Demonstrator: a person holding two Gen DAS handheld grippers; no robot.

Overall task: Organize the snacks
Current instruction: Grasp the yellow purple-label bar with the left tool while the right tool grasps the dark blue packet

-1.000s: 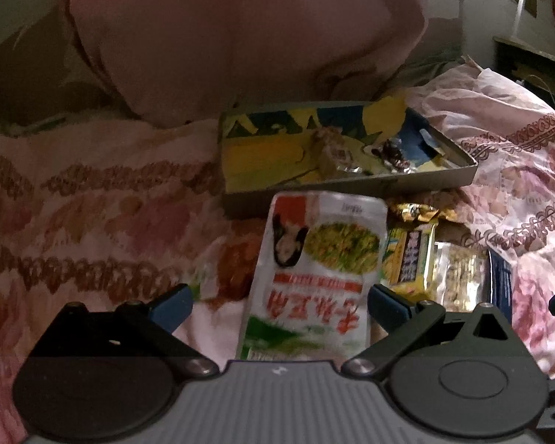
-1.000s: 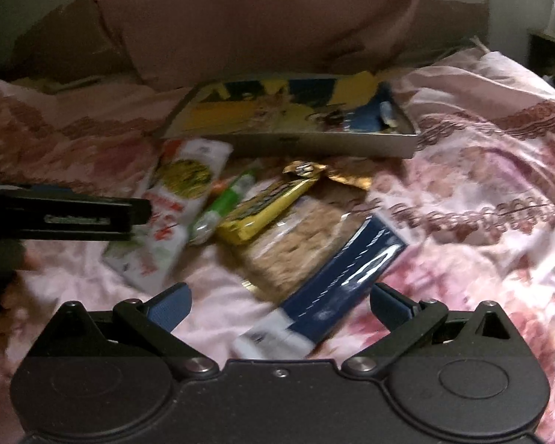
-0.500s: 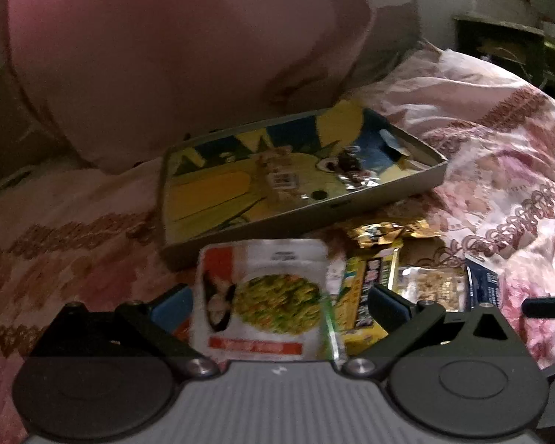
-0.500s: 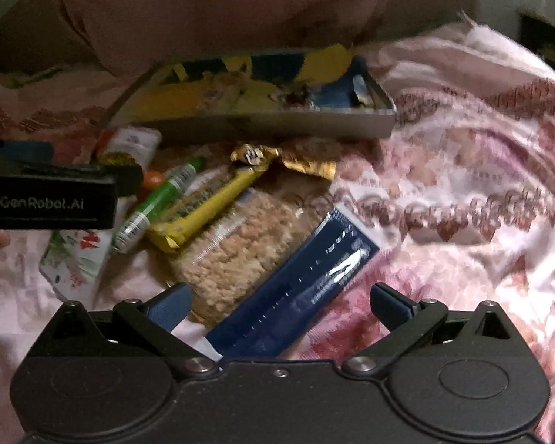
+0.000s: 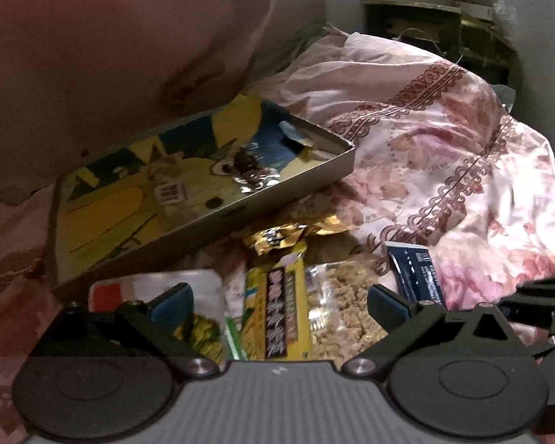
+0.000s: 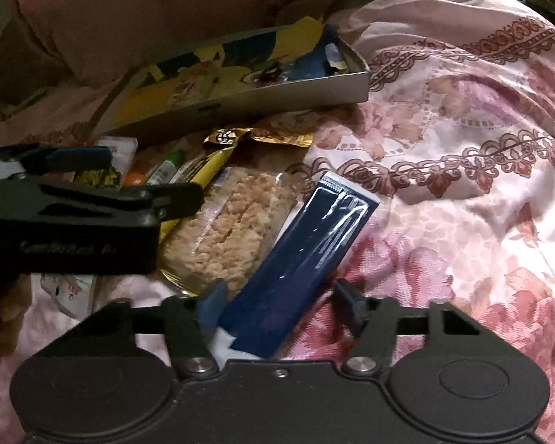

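While the left claw (image 5: 279, 298) gapes, the right claw (image 6: 281, 301) has just been closing around the blue packet (image 6: 303, 255)

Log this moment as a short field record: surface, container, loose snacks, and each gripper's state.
surface: floral bedspread
container: shallow tin tray, a few small items inside
loose snacks: dark blue packet, clear bag of crumbly pieces, yellow bar, gold wrapper, white pouch
left gripper: open, over the yellow bar
right gripper: jaws just been closing around the dark blue packet; pads not yet pressing
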